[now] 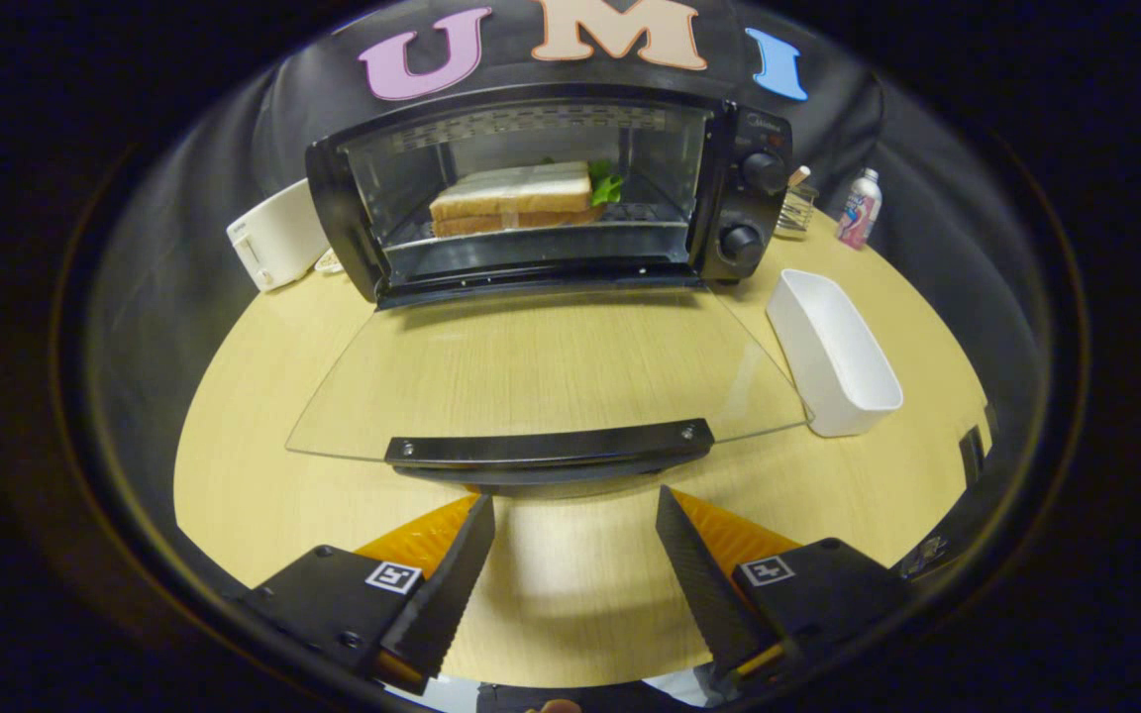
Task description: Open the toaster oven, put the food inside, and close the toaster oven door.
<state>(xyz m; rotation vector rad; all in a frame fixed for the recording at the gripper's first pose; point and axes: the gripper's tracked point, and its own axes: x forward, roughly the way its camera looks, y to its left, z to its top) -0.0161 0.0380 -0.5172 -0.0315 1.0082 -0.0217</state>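
Note:
A black toaster oven (744, 168) stands at the back of the wooden table, its glass door (541, 371) folded down flat toward me. Inside, on the rack, lies a sandwich (516, 198) of white bread with green lettuce at its right end. The door's black handle bar (549, 448) runs along the front edge of the glass, just ahead of my fingertips. My gripper (575, 510) is open, with nothing between its fingers, and sits slightly below and in front of the handle.
A white rectangular container (833, 356) lies right of the open door. A white appliance (278, 238) stands left of the oven. A small bottle (860, 208) and a utensil holder (796, 206) sit behind the oven's right side. Bare tabletop (570, 584) lies under my fingers.

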